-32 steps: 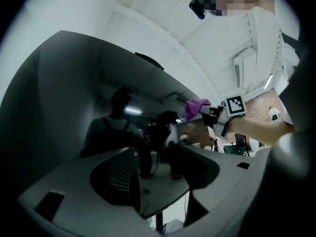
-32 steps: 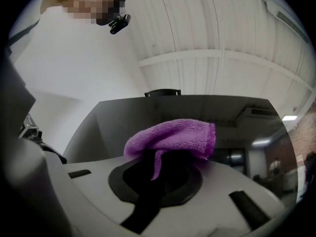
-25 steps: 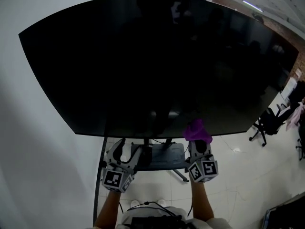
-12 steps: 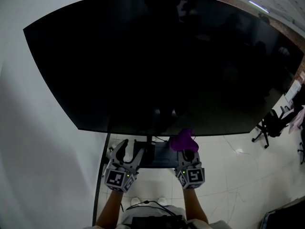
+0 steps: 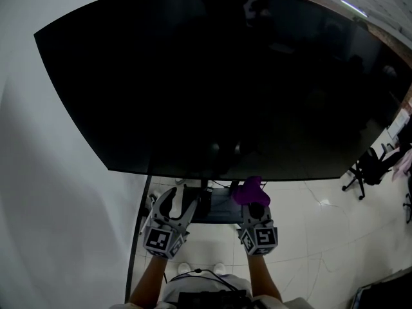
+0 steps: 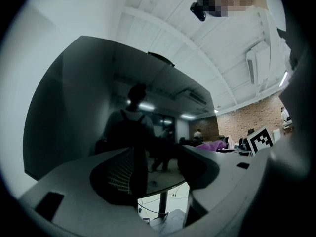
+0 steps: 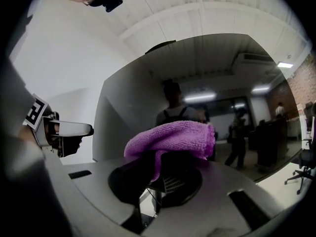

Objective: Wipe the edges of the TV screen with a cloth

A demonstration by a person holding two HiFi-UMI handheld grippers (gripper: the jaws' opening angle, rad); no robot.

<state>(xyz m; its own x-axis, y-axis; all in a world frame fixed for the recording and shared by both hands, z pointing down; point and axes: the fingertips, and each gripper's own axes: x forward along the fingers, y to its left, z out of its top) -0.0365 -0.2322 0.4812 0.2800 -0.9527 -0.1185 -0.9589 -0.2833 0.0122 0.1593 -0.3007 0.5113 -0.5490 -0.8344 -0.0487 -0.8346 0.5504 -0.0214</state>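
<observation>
The room was an office with a white wall (image 5: 51,224), a pale tiled floor (image 5: 309,243) and a black office chair (image 5: 367,166) off to the right. The large dark TV screen (image 5: 219,76) filled most of the head view, and only dim reflections of ceiling lights and standing figures showed in its glass. A grey shelf of the TV stand (image 5: 215,210) sat under its bottom edge.

The right gripper (image 5: 252,206) had its jaws closed on a purple cloth (image 5: 248,190), which bunched over the fingertips. The cloth lay just under the bottom edge of the screen, right of its middle; whether it touched the edge could not be told. The left gripper (image 5: 175,202) hung beside it, below the same edge, with its jaws wide apart and nothing between them.

Each gripper carried a cube with black-and-white square markers (image 5: 159,240); these were patterns, not readable words.

A second before, the cloth had been higher and farther right, against the bottom edge. Since then the right gripper had come down and left, closer to the left gripper, which had barely shifted.
</observation>
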